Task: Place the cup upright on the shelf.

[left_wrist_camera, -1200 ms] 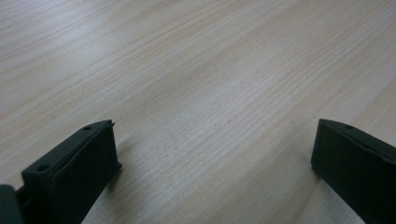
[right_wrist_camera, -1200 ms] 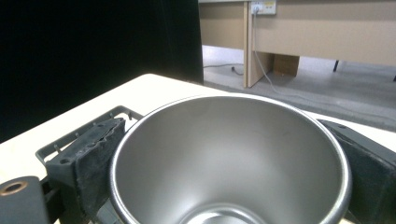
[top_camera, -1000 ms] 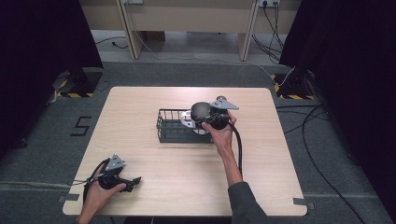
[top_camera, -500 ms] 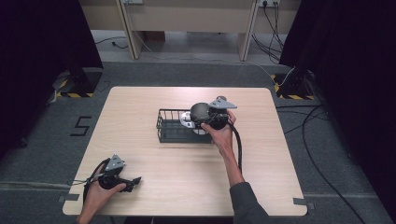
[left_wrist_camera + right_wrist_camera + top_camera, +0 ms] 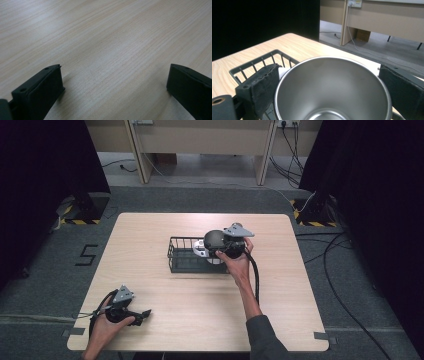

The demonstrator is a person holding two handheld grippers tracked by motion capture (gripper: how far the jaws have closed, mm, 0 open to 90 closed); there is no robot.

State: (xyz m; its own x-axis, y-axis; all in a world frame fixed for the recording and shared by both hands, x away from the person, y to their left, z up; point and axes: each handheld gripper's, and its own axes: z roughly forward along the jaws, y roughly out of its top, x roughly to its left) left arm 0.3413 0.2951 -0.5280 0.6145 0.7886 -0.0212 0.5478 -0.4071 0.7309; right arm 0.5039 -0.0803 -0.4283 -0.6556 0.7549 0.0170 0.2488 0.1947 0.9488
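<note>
A steel cup (image 5: pixel 332 87) sits between the black jaws of my right gripper (image 5: pixel 328 71), its open mouth facing the camera and both pads against its sides. In the high view the right gripper (image 5: pixel 212 247) holds the cup (image 5: pixel 202 251) over the right end of a black wire basket (image 5: pixel 182 256) at the table's middle. Something white shows in the basket behind the cup. My left gripper (image 5: pixel 142 314) rests near the front left edge of the table. Its jaws stand wide apart over bare wood in the left gripper view (image 5: pixel 115 72).
The wooden table (image 5: pixel 150 230) has bare surface to the left of and behind the basket. A black cable (image 5: pixel 256 280) trails from the right gripper along the forearm. Beyond the table are carpet, a desk frame and floor cables.
</note>
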